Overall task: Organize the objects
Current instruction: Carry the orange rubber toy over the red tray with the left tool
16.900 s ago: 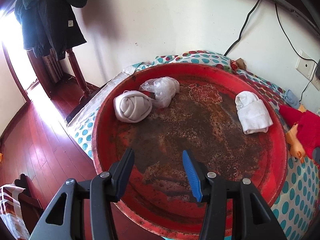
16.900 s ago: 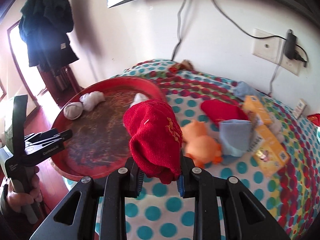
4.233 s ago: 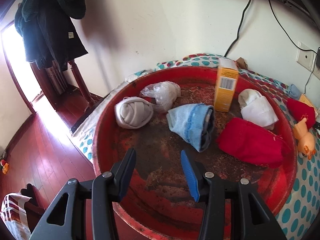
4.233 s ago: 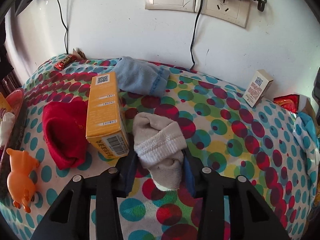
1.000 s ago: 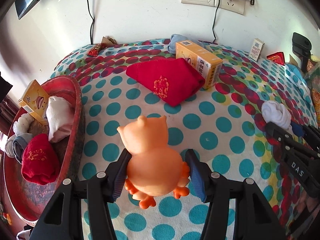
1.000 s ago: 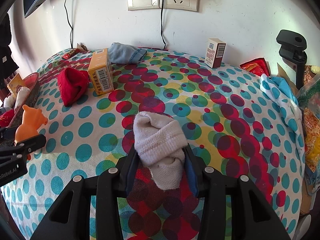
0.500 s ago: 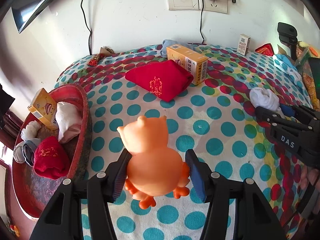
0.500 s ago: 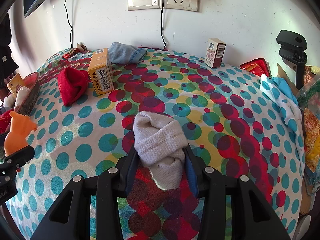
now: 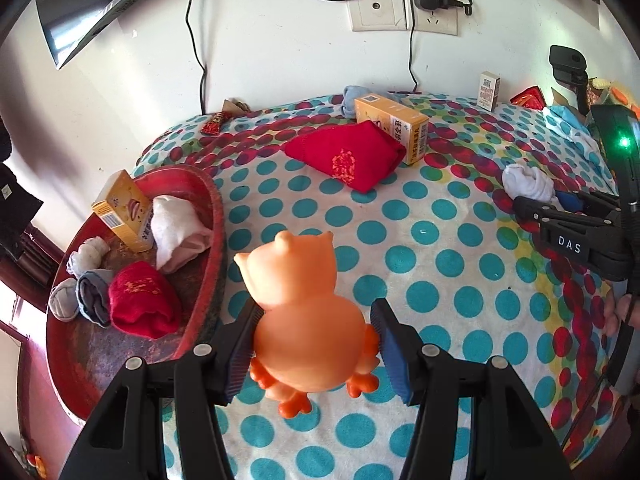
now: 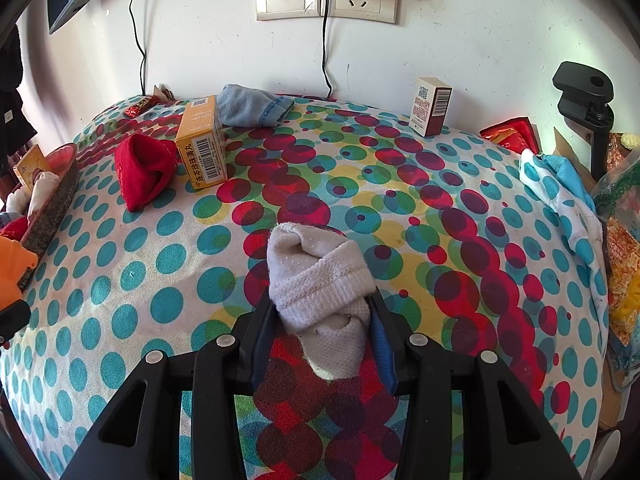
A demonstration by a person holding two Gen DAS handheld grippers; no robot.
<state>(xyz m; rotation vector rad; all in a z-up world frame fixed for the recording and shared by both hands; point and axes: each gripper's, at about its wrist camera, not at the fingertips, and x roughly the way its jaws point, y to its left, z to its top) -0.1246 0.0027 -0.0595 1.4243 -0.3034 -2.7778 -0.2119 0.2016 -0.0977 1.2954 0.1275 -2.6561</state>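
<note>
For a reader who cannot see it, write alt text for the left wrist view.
The left gripper clamps an orange toy animal above a dotted cloth. Left, a red tray holds rolled socks and a box.

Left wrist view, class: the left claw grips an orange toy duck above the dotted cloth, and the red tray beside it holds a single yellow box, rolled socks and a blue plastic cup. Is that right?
Not quite. The left wrist view shows no blue cup in the red tray. It holds the yellow box, rolled socks and a folded red cloth. The rest stands: the left claw grips the orange toy duck above the dotted cloth.
</note>
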